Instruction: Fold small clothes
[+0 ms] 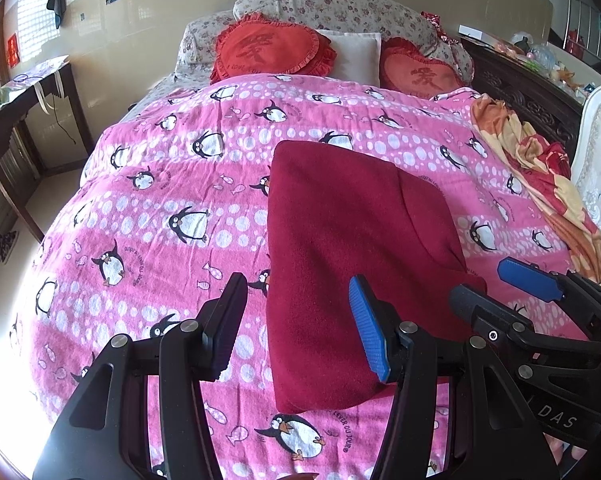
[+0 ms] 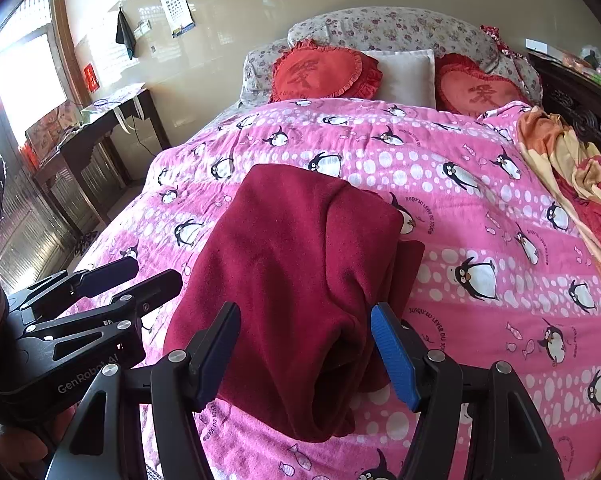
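Both views taken from just behind the hand-held grippers, angled down along the fingers over the bed's pink penguin quilt [image 1: 148, 184], facing the pillows [image 1: 332, 4] and far wall. Left camera set left of the right one. Shared: folded maroon garment [image 1: 340, 240], quilt, pillows.

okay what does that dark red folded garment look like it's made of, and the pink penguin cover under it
The dark red garment looks like fleece or a brushed knit: matte, slightly fuzzy, with thick rounded folds. The exact fibre can't be told. The pink penguin cover looks like printed woven cotton or a similar blend: flat, matte, with fine creases and a crisp print, puffed as if padded underneath.
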Available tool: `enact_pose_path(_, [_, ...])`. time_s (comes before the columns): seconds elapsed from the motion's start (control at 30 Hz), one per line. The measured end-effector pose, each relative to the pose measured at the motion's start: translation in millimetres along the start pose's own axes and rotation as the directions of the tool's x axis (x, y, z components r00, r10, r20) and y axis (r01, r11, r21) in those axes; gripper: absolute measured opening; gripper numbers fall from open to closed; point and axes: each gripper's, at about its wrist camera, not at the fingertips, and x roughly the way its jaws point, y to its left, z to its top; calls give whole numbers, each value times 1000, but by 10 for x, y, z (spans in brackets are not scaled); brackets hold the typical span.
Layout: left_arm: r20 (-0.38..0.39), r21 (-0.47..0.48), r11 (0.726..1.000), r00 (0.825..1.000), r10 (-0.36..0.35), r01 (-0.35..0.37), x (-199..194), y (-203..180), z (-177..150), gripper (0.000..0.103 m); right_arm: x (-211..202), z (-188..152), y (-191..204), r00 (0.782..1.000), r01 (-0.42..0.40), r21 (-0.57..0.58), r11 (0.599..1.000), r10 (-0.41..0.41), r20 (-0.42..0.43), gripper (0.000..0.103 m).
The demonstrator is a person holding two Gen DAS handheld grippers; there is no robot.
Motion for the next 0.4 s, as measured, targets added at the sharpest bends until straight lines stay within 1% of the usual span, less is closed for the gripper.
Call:
enact_pose_path(0.17, [16,4,1000,1000,10,-10,11,9,-1,53,9,-14,10,1000,-2,-2,1000,2,-5,65])
enact_pose_path(0.27, [30,-14,1000,1000,8,-7,11,70,2,53,29,-26,18,1000,-2,-4,1000,2,-16,65])
enact_pose_path(0.4, [13,-41,999,1000,20,-20,60,201,39,53,34,-25,3,1000,0,-4,1000,0,-14,65])
